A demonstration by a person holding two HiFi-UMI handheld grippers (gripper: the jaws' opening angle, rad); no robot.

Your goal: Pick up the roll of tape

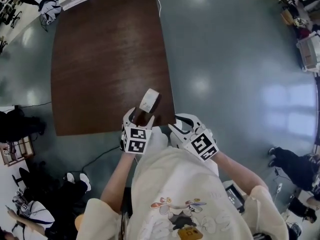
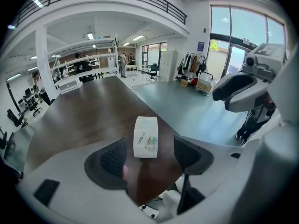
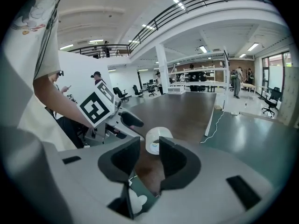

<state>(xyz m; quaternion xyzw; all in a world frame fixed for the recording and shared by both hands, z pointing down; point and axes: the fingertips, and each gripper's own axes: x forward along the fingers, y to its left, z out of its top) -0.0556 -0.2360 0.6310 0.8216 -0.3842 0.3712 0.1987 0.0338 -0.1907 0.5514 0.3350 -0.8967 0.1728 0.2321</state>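
Where the dark wooden desk [image 1: 105, 59] reaches its near corner, one roll of tape [image 2: 145, 137] stands on edge, its hole axis level and running across the left gripper's jaws. Left gripper [image 2: 149, 157]: wide apart, empty, roll just ahead; nearer. Right gripper [image 3: 148, 158]: parted, empty, roll farther ahead. Containers: none seen.

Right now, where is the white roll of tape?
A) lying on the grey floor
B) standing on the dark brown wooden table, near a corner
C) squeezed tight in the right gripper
B: the white roll of tape stands on its edge on the dark brown wooden table, close to the table's near corner.
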